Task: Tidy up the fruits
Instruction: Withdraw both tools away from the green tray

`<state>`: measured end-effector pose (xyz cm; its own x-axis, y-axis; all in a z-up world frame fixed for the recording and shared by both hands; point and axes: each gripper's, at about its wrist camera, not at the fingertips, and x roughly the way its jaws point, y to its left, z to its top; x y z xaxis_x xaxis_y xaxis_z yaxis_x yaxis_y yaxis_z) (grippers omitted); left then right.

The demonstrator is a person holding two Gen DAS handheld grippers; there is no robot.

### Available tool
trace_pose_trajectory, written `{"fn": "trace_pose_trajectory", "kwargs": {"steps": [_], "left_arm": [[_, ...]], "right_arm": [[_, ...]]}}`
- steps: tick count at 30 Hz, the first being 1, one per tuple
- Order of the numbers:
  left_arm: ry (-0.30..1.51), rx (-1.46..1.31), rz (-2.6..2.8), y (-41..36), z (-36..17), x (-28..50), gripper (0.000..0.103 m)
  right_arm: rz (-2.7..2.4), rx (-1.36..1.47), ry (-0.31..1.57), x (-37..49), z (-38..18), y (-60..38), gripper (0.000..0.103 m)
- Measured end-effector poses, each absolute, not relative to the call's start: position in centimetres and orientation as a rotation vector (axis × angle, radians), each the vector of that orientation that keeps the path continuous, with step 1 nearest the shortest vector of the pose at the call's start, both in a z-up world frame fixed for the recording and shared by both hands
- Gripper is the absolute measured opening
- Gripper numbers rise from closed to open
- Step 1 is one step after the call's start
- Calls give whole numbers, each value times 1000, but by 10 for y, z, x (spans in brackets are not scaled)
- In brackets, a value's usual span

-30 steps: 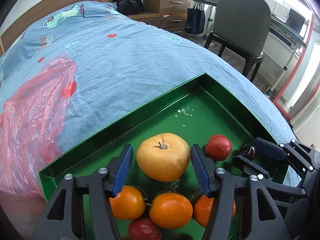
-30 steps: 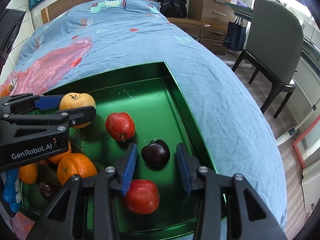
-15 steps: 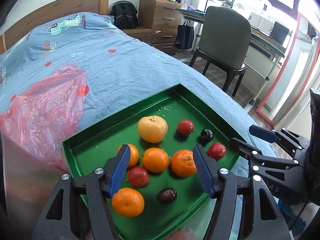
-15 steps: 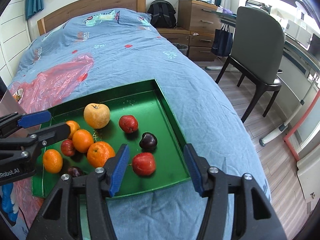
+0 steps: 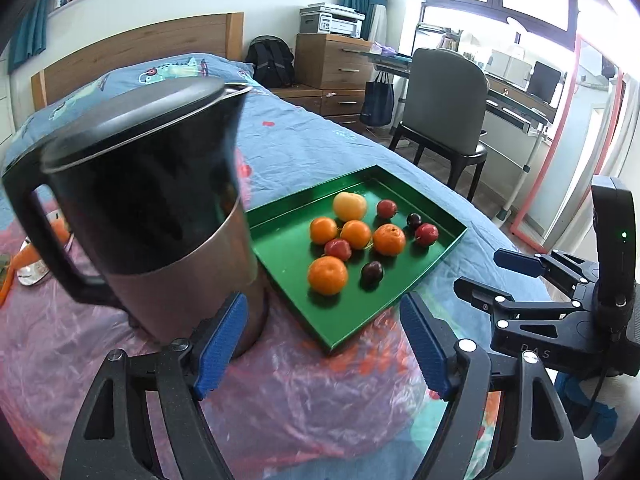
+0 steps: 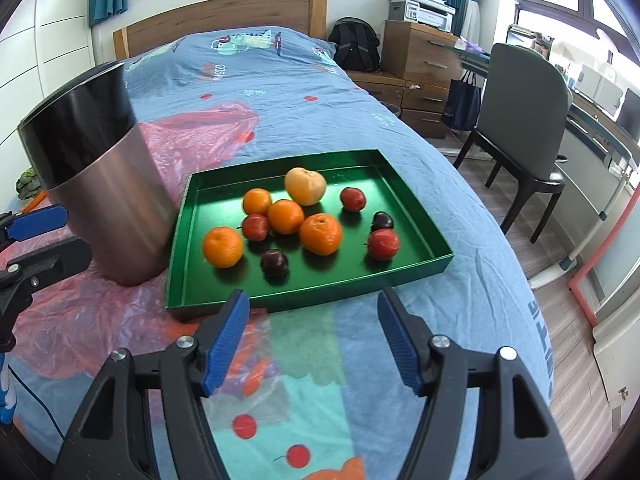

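My left tool (image 5: pixel 322 340) hangs over the pink plastic sheet (image 5: pixel 288 392) on the bed (image 6: pixel 280 92), its jaws opening with nothing between them; the near corner of the green tray (image 5: pixel 360 320) lies just ahead of its blue pads. My right tool (image 6: pixel 314 336) is spread wide and empty, short of the tray's near wall (image 6: pixel 304 294). All the fruit sits in the tray: a yellow apple (image 6: pixel 305 186) toward the far side, four oranges (image 6: pixel 321 234) grouped left of centre, three red fruits, one of them (image 6: pixel 383 244) near the right wall, and two dark plums, one (image 6: pixel 274 263) toward the near side. A steel kettle (image 6: pixel 108 184) with a black top stands upright on the plastic just beside the tray's left wall. A grey chair (image 6: pixel 524 128) stands by the bed.
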<state>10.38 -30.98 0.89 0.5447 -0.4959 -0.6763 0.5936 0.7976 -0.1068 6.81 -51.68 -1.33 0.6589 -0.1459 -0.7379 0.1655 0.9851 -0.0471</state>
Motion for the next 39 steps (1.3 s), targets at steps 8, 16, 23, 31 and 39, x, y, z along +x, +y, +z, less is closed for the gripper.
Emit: {"fn": "trace_pose_trajectory", "kwargs": {"steps": [8, 16, 23, 31, 39], "left_arm": [[760, 112, -542, -239, 5, 68, 74], [771, 93, -459, -188, -2, 40, 74], [750, 83, -415, -156, 0, 25, 76], [700, 83, -413, -141, 12, 11, 81], [672, 85, -419, -142, 22, 6, 95]], "right_arm": [[-114, 36, 830, 37, -12, -452, 103], [-58, 10, 804, 23, -8, -391, 103], [-43, 3, 767, 16, -1, -357, 103], [-71, -25, 697, 7, 16, -340, 103], [-80, -44, 675, 4, 20, -340, 103]]}}
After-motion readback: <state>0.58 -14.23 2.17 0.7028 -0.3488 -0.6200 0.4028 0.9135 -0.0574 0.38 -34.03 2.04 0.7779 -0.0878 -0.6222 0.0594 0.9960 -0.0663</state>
